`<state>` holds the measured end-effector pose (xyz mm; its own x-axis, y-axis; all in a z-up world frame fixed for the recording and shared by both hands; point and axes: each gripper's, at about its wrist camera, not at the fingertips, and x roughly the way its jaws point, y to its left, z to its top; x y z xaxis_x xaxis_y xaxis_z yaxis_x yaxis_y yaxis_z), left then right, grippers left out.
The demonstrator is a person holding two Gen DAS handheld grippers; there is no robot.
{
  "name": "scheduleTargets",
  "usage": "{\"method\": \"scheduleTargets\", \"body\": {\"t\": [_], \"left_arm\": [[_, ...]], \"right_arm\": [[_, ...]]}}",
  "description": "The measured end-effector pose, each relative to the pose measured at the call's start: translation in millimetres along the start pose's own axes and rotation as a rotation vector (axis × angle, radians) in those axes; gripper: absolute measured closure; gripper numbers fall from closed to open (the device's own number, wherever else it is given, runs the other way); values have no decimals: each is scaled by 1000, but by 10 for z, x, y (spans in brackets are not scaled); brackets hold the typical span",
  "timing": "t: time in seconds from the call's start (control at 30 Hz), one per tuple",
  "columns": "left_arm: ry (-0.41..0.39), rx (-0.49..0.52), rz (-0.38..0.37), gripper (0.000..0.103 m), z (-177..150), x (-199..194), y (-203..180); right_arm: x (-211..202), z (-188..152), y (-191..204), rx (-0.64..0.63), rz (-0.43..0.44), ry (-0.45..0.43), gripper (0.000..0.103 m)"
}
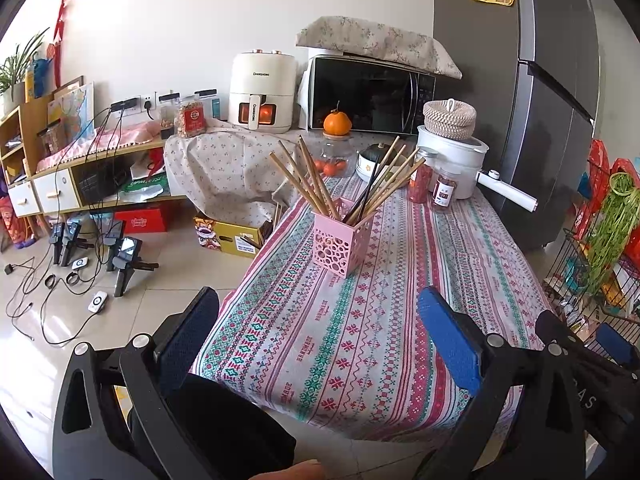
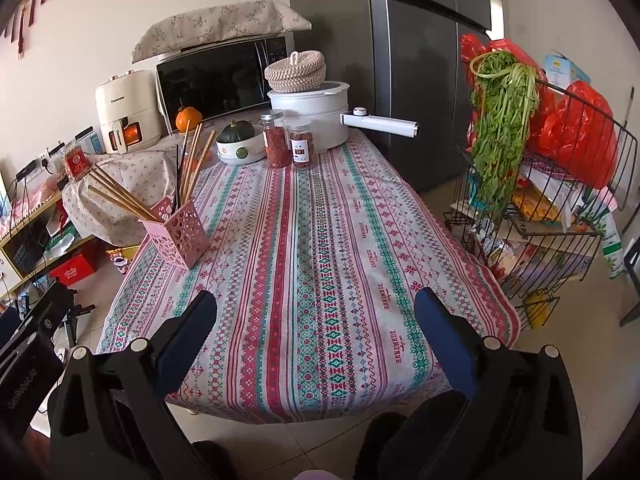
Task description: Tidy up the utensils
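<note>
A pink perforated utensil holder stands near the left edge of the patterned tablecloth. Several wooden chopsticks and a few dark ones fan out of it. My left gripper hangs open above the table's near end, well short of the holder, nothing between its blue pads. Over the near edge my right gripper is open and empty too, with the holder far off to its left. The right gripper also shows at the right edge of the left wrist view.
At the far end stand two spice jars, a white pot with a long handle and a woven lid, a bowl with a green squash and a glass jar under an orange. A wire rack of greens flanks the table's right side; chargers and cables litter the floor left.
</note>
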<state>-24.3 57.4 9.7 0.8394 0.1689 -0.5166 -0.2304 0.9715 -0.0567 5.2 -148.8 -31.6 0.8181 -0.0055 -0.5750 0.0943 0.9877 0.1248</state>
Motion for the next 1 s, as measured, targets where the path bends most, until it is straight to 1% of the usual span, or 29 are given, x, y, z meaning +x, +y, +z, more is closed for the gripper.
{"method": "scheduleTargets", "body": {"t": [0.3, 0.43, 0.77, 1.0], "left_arm": [[3, 1, -1, 7, -13, 2, 15], [7, -1, -1, 7, -68, -25, 49], [9, 0, -1, 7, -31, 2, 40], [35, 2, -16, 7, -161, -46, 83]], "right_arm": [[5, -2, -1, 0, 0, 3, 7], [15, -12, 4, -2, 2, 8, 7], [55, -28, 2, -2, 7, 24, 7], [75, -37, 2, -2, 18, 29, 7]]}}
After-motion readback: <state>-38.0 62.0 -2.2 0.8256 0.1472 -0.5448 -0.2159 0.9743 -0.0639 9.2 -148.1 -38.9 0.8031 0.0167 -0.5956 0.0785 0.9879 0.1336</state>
